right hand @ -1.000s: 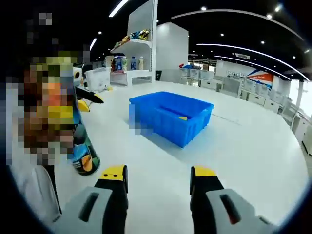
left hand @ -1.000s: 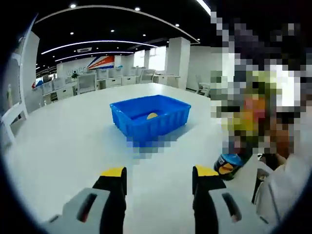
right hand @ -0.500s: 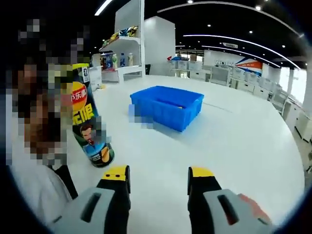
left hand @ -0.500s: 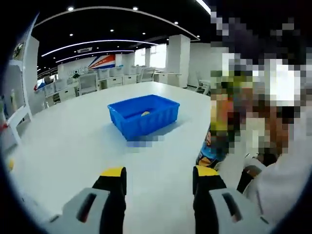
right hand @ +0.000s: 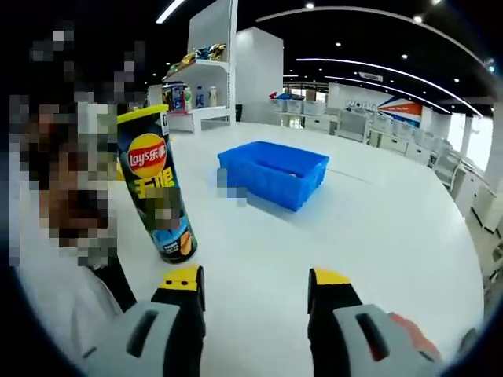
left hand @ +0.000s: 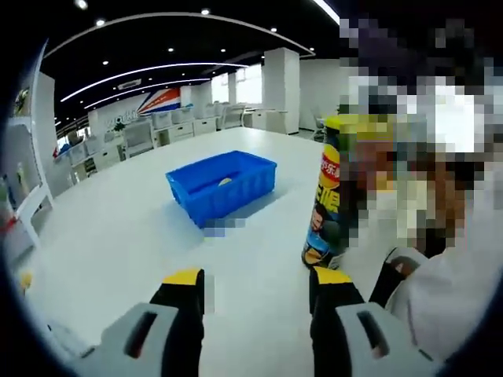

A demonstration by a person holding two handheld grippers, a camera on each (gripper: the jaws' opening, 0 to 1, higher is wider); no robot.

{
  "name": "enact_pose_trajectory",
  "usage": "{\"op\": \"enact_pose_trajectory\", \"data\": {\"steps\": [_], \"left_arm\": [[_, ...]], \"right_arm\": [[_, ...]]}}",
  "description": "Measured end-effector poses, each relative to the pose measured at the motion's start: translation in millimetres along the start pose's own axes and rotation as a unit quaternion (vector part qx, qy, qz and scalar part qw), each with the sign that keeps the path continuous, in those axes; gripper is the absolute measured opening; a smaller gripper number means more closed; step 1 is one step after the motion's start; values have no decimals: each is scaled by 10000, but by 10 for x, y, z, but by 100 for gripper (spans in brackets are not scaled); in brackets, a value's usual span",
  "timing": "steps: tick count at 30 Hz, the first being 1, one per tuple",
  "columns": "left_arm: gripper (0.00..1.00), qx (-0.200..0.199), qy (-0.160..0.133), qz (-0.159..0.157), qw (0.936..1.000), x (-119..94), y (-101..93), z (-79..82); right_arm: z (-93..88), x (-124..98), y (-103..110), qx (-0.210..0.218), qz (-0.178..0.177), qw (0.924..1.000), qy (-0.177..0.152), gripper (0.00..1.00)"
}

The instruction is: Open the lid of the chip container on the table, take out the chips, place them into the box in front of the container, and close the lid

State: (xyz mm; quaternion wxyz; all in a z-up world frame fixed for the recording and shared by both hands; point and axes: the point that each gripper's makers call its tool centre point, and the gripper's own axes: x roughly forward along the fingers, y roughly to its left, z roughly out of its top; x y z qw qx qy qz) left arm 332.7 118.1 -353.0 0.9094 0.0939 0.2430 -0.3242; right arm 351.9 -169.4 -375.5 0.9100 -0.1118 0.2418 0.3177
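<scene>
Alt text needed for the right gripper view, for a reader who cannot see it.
A tall Lay's chip can stands upright on a white table, lid on, left of the open right tool. A blue box sits farther back on the table, with shelves behind.

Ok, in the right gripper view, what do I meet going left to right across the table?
Lay's chip can → blue box → bare white table.

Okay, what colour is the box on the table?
Bright blue. The box shows best in the right gripper view, sitting on the white table.
</scene>
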Motion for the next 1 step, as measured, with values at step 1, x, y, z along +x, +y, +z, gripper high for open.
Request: {"op": "enact_pose_trajectory", "data": {"steps": [1], "left_arm": [[53,24,0,-1,10000,-5,-5,3]], "right_arm": [[-4,-14,-5,-22,2,10000,5,52]]}}
